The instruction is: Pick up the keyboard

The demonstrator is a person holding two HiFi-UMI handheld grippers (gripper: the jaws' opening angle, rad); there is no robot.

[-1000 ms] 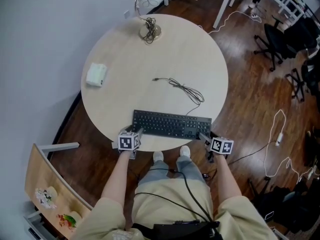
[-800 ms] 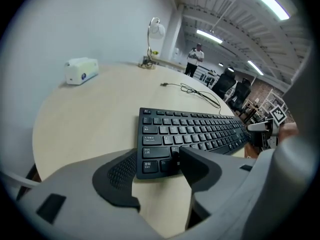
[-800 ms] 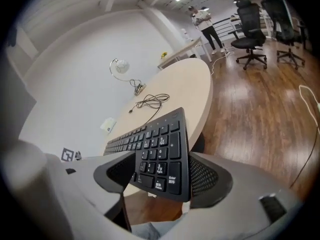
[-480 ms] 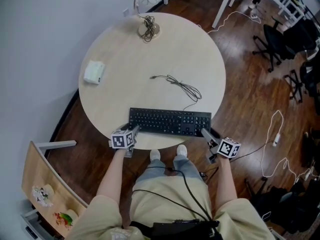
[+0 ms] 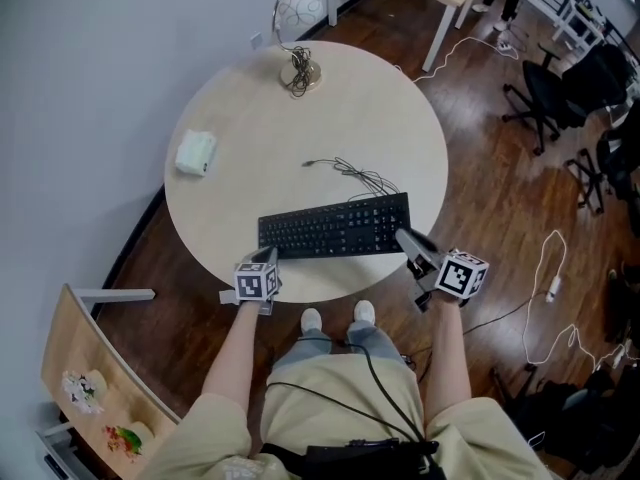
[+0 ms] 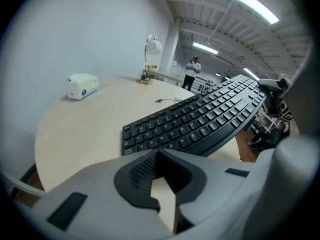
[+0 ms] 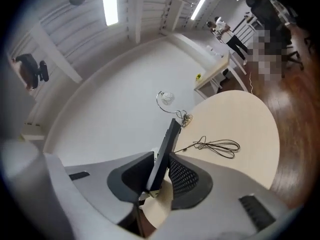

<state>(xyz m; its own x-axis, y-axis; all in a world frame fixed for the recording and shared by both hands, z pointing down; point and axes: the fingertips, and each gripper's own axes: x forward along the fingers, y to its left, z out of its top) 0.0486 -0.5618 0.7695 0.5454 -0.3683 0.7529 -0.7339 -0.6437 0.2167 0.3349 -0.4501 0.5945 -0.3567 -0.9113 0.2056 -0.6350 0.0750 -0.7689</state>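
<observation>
The black keyboard (image 5: pixel 335 226) lies slanted near the front edge of the round table (image 5: pixel 250 118), its right end lifted. My right gripper (image 5: pixel 408 240) is closing its jaws on that right end. In the right gripper view the keyboard (image 7: pixel 166 149) stands edge-on between the pads of my right gripper (image 7: pixel 159 176), which press on it. My left gripper (image 5: pixel 266 260) sits at the keyboard's near left corner. In the left gripper view, the left gripper (image 6: pixel 157 170) is shut with nothing between the pads, and the keyboard (image 6: pixel 200 119) lies just beyond them.
The keyboard's cable (image 5: pixel 360 176) lies in loops behind it. A white box (image 5: pixel 195 152) sits at the table's left, a lamp (image 5: pixel 297 8) at the far edge. Office chairs (image 5: pixel 545 88) and floor cables (image 5: pixel 555 258) are at the right, a wooden seat (image 5: pixel 90 368) at lower left.
Both grippers have closed. The right gripper has risen with the keyboard's right end, and the keyboard has swung to a slant. The left gripper has risen a little at the left corner.
</observation>
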